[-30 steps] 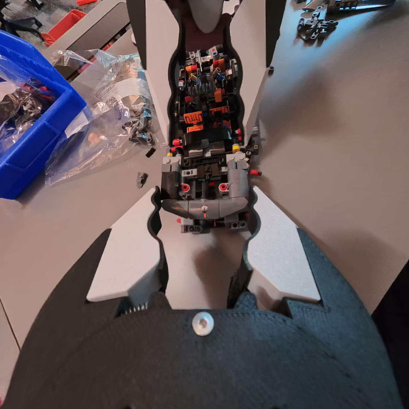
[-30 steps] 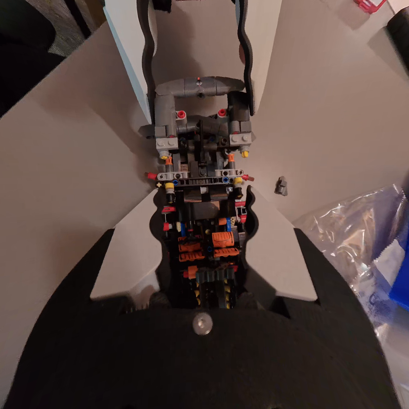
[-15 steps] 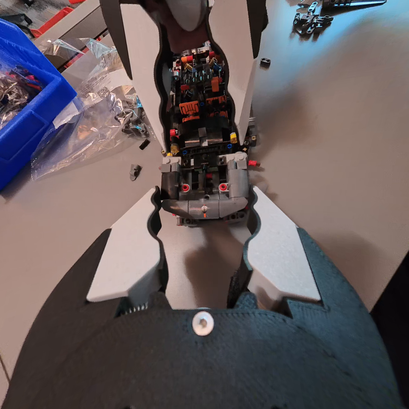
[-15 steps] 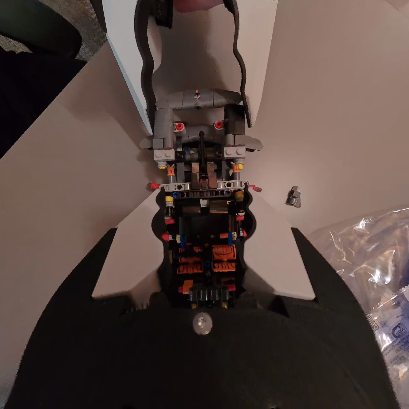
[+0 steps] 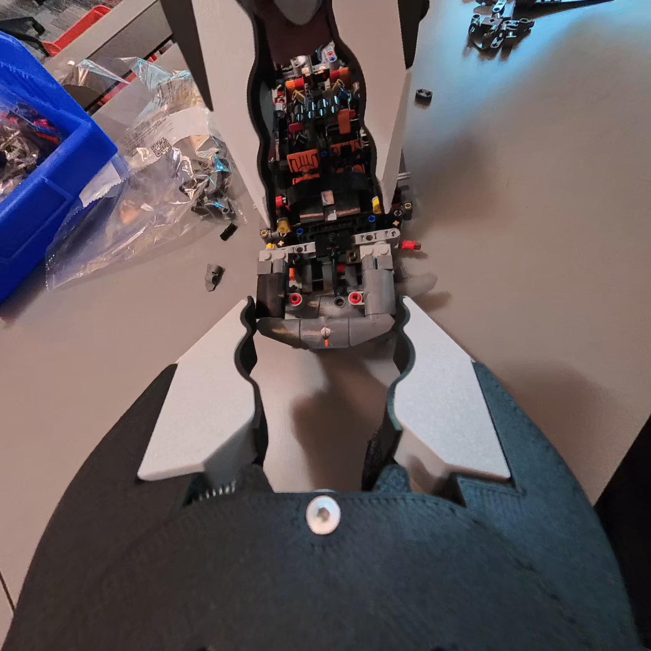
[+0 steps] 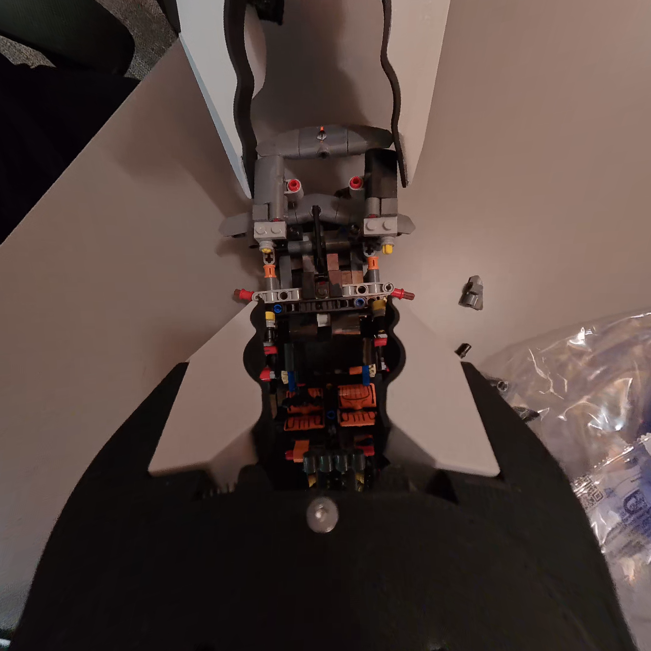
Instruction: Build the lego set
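A toy-brick car model [image 5: 324,274], grey at the front, black and orange behind, hangs between my two grippers above the beige table [image 5: 528,246]. My left gripper [image 5: 326,310] is shut on its grey front end, one pad on each side. The right wrist view shows that grip from the other side [image 6: 326,186]. My right gripper [image 6: 324,306] is shut on the black and orange rear body [image 6: 327,405], with the pads hugging its sides. It shows opposite me in the left wrist view [image 5: 329,213].
A blue bin [image 5: 35,183] and clear bags of parts [image 5: 148,197] lie to the left, the bags also in the right wrist view [image 6: 581,405]. A loose grey piece [image 5: 213,276] and a small black piece [image 5: 228,230] lie near the model. Dark parts [image 5: 496,24] lie far right. The gap from one gripper's tips to the other's is roughly 6 cm.
My right gripper's fingers have closed in on the model's rear body. Both grippers and the model have shifted over the table. The model has stayed put in my left gripper.
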{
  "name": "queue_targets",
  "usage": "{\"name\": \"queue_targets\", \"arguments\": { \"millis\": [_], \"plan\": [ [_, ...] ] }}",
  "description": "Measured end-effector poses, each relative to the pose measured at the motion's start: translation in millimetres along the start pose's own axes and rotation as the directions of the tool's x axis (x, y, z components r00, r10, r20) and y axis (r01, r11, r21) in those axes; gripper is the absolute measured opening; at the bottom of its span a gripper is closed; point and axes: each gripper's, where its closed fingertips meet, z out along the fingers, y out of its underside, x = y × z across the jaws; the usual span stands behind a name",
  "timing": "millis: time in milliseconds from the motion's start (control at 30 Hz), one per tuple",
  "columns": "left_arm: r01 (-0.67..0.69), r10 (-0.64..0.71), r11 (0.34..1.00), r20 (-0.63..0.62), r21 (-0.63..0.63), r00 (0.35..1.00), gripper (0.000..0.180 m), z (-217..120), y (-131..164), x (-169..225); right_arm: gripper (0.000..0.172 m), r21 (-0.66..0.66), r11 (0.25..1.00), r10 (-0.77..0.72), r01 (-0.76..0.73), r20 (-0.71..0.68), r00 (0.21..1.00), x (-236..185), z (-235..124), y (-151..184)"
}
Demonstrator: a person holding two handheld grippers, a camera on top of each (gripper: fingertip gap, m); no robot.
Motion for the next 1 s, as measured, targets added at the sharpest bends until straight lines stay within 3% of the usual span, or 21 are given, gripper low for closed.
{"name": "queue_targets", "arguments": {
  "millis": [433, 667, 1000],
  "plan": [
    [-0.002, 0.002, 1.000, -0.024, 0.008, 1.000, 0.077, 10, -9, 6, 0.061, 0.038, 0.999, 0.004, -0.005, 0.003, 1.000, -4, -20, 6],
    [-0.007, 0.007, 1.000, -0.039, -0.006, 0.999, 0.077, 15, -8, 8, 0.065, -0.067, 0.997, -0.041, 0.043, 0.033, 0.999, -4, -4, 5],
    [-0.009, 0.008, 1.000, -0.070, -0.026, 0.998, 0.077, 20, -3, 11, 0.063, -0.149, 0.987, -0.048, 0.055, 0.049, 0.998, -5, -7, 12]
  ]
}}
